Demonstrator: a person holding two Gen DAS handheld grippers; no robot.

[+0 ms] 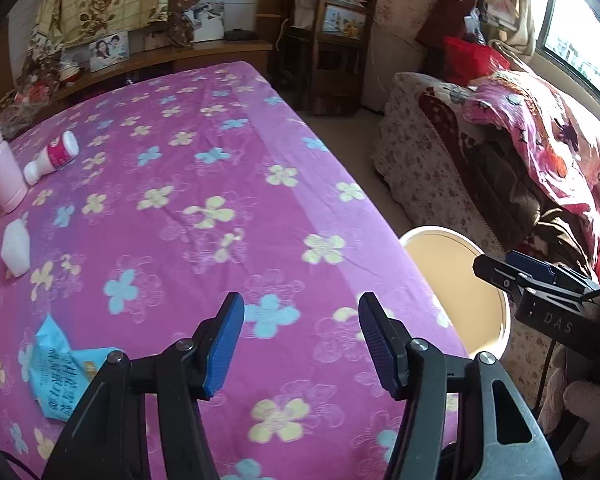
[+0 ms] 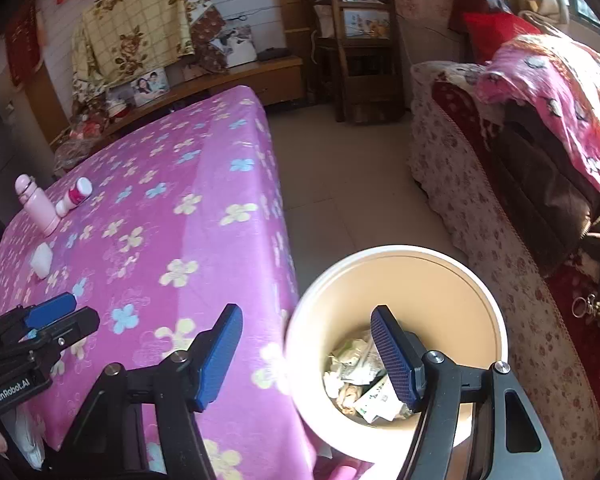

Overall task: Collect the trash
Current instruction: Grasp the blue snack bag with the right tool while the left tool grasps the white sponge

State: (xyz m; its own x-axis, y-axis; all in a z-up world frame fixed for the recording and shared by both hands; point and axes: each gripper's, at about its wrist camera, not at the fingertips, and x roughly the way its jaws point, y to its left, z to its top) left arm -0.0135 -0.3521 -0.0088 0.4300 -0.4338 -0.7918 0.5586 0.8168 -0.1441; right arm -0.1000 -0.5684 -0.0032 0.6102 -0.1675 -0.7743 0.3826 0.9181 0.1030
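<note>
Left wrist view: the left gripper (image 1: 302, 340) hangs over the bed (image 1: 204, 184), jaws parted and empty, touching nothing. On the bed lie a blue wrapper (image 1: 58, 372) near the left finger, a white wad (image 1: 16, 246) beyond it, a small white bottle (image 1: 52, 157) and a pink flask (image 1: 0, 168). The bin (image 1: 466, 280) stands off the bed's right edge; its contents are hidden.

Right wrist view: the right gripper (image 2: 306, 354) hangs above the bin (image 2: 396, 340), jaws parted and empty. Here crumpled trash (image 2: 360, 380) shows in the bin's bottom; the blue wrapper is out of view.
</note>
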